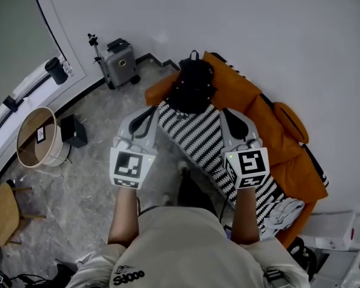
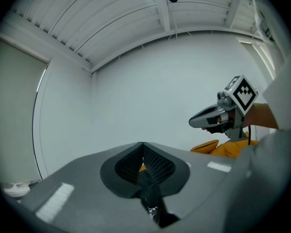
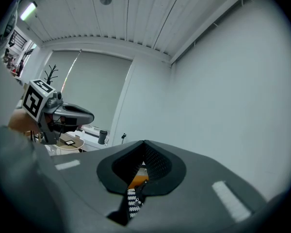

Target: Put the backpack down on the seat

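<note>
A black backpack [image 1: 192, 86] rests on the orange sofa [image 1: 270, 125], at the far end of a black-and-white striped blanket [image 1: 201, 140]. My left gripper [image 1: 149, 114] hovers just left of the blanket's edge, a short way in front of the backpack. My right gripper [image 1: 231, 116] is over the blanket's right side. Both are apart from the backpack and hold nothing. In the left gripper view the jaws [image 2: 143, 152] meet, shut and empty. In the right gripper view the jaws [image 3: 144, 149] are likewise shut, with striped fabric [image 3: 131, 201] and orange showing below them.
A small grey suitcase [image 1: 120, 62] stands by the wall, left of the sofa. A round wooden basket [image 1: 39, 138] and a black box [image 1: 75, 131] sit on the stone floor at left. A wooden stool [image 1: 3, 212] is near the left edge. White cloth [image 1: 286, 212] lies on the sofa's near end.
</note>
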